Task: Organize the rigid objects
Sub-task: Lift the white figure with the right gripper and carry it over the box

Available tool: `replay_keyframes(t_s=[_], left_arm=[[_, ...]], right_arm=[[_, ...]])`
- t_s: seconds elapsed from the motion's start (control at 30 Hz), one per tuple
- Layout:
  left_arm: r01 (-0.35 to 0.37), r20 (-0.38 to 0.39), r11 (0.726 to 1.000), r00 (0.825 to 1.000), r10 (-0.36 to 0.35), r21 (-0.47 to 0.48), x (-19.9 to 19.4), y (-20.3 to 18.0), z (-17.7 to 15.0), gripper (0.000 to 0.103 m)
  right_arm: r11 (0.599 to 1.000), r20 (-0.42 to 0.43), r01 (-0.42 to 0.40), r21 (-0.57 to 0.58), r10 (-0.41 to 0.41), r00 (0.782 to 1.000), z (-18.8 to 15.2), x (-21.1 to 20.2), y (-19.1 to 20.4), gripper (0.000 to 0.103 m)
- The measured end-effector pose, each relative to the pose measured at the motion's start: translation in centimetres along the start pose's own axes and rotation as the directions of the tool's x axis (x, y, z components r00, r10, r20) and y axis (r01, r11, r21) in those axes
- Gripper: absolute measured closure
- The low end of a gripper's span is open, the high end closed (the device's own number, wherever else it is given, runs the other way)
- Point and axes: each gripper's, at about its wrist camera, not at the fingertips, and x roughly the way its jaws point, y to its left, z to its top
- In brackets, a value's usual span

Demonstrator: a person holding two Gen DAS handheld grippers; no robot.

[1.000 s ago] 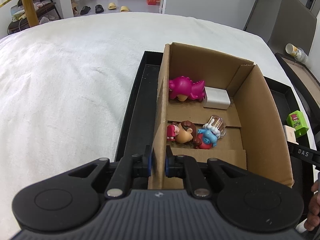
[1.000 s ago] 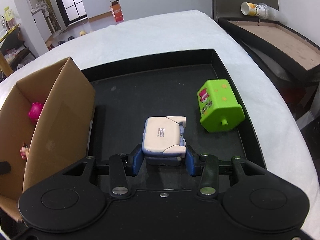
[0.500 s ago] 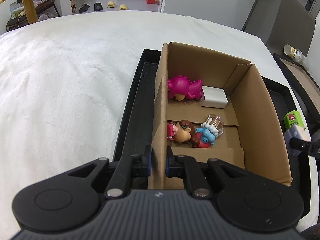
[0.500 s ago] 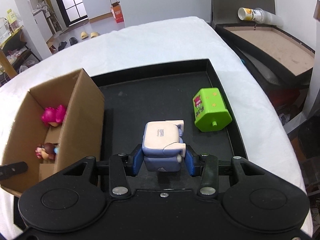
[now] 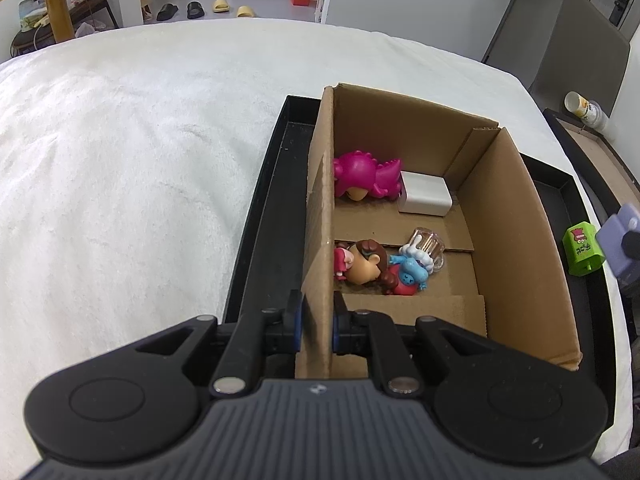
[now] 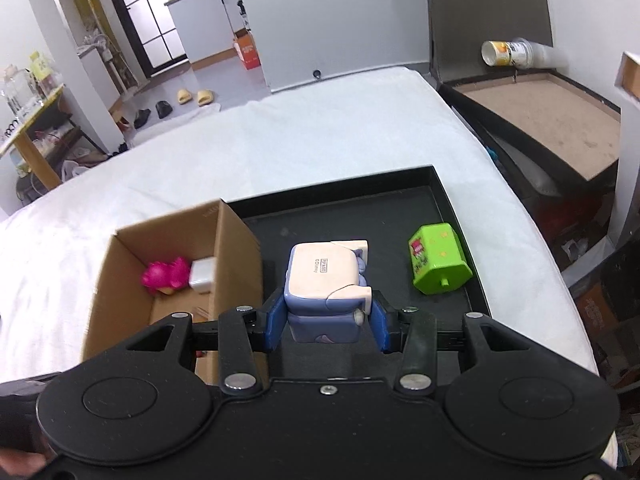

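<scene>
A cardboard box (image 5: pixel 516 224) stands in a black tray (image 5: pixel 272 216) on a white cloth. My left gripper (image 5: pixel 316 322) is shut on the box's left wall (image 5: pixel 318 240) near its front corner. Inside lie a pink dinosaur toy (image 5: pixel 366 176), a white block (image 5: pixel 424 198), a clear cup (image 5: pixel 430 246) and small figures (image 5: pixel 372 264). My right gripper (image 6: pixel 326 318) is shut on a cream and lavender toy (image 6: pixel 324 276), held in the air above the tray (image 6: pixel 444 200), to the right of the box (image 6: pixel 236 248). That toy (image 5: pixel 618 238) shows at the right edge of the left wrist view.
A green house-shaped toy (image 6: pixel 438 264) lies on its side in the tray's right part, also green toy (image 5: pixel 582 248). Right of the table is a dark case (image 6: pixel 536 120) with a brown floor and a paper cup (image 6: pixel 508 53) lying on it. White cloth (image 5: pixel 120 160) spreads left.
My right gripper has risen with the cream and lavender toy, lifting it off the tray; the tray and box look smaller below. The left gripper has kept its hold on the box wall.
</scene>
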Motion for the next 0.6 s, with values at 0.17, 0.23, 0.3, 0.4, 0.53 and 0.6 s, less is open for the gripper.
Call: replay_keyframes(t_s=[0.17, 0.23, 0.3, 0.4, 0.53, 0.6], left_arm=[[0.004, 0.002, 1.0, 1.0, -0.004, 0.006, 0.0, 0.1, -0.1, 0.091], [-0.002, 0.007, 1.0, 1.0, 0.001, 0.018, 0.0, -0.1, -0.2, 0.091], [0.004, 0.006, 1.0, 1.0, -0.004, 0.014, -0.1, -0.2, -0.1, 0.09], [0.021, 0.003, 1.0, 1.0, -0.021, 0.005, 0.0, 0.2, -0.2, 0.09], [0.035, -0.007, 0.999, 0.999, -0.035, -0.012, 0.1, 0.6, 0.1, 0.09], [0.043, -0.006, 0.999, 0.999, -0.043, -0.018, 0.2, 0.8, 0.1, 0.09]], right_arm=[[1.0, 0.03, -0.015, -0.025, 0.016, 0.999, 0.7, -1.1, 1.2, 0.061], [0.999, 0.049, -0.035, -0.035, 0.037, 0.998, 1.0, -1.7, 1.6, 0.061], [0.997, 0.065, -0.059, -0.049, 0.062, 0.996, 1.1, -2.2, 2.1, 0.061], [0.995, 0.054, -0.062, -0.084, 0.067, 0.996, 1.3, -2.0, 3.3, 0.061], [0.99, 0.053, -0.069, -0.124, 0.076, 0.996, 1.6, -1.4, 5.2, 0.061], [0.989, 0.05, -0.069, -0.131, 0.076, 0.996, 1.7, -1.0, 6.0, 0.061]])
